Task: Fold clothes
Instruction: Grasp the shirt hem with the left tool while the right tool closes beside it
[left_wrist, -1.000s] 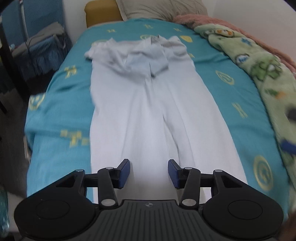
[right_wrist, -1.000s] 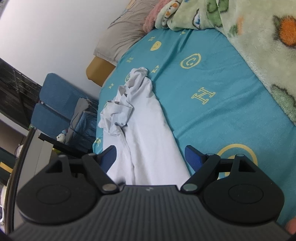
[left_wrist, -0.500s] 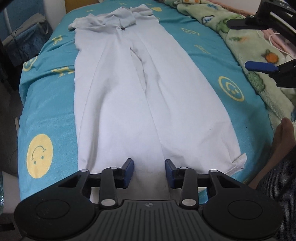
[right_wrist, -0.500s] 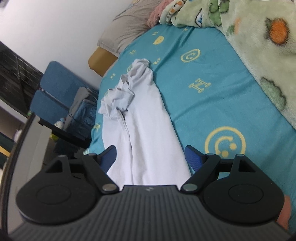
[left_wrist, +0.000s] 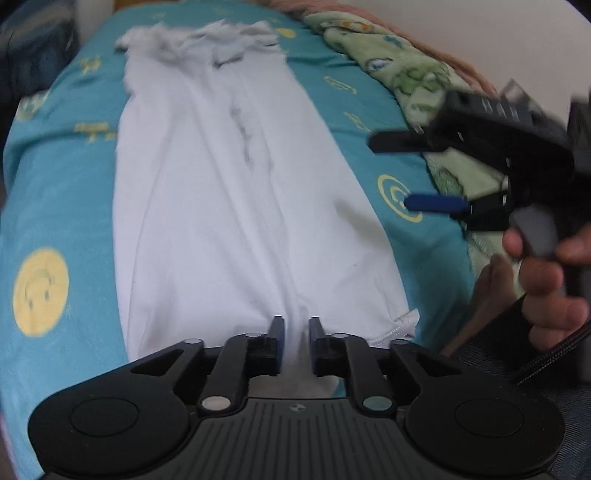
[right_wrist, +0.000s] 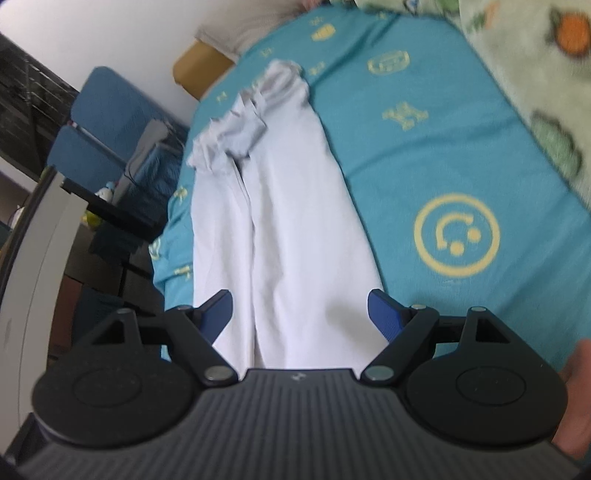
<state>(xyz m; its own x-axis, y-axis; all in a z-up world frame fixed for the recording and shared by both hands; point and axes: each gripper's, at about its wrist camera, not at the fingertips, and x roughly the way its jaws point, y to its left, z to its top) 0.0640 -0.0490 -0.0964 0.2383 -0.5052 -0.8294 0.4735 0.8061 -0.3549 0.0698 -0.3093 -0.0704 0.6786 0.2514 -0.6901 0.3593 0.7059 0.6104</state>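
Note:
White trousers (left_wrist: 229, 206) lie flat along the teal bed sheet (left_wrist: 62, 177), with the bunched waist at the far end and the leg hems near me. My left gripper (left_wrist: 296, 328) sits low over the hems where the two legs meet. Its jaws are closing, with a ridge of white cloth in the narrow gap and the pads not clearly pressing it. My right gripper (left_wrist: 389, 172), held in a hand (left_wrist: 546, 280), hovers open at the right, above the sheet beside the right leg. In the right wrist view, that gripper (right_wrist: 299, 310) stands wide over the trousers (right_wrist: 288, 221).
A green fleece blanket (left_wrist: 413, 74) runs along the bed's right side, with a pillow (right_wrist: 236, 33) at the head. Blue chairs (right_wrist: 107, 122) and dark furniture stand past the left edge. Yellow smiley prints (right_wrist: 456, 236) mark the sheet.
My left gripper has drawn back along the trousers to the hems while its jaws narrowed. The right gripper has dropped closer to the bed and now shows in the left wrist view.

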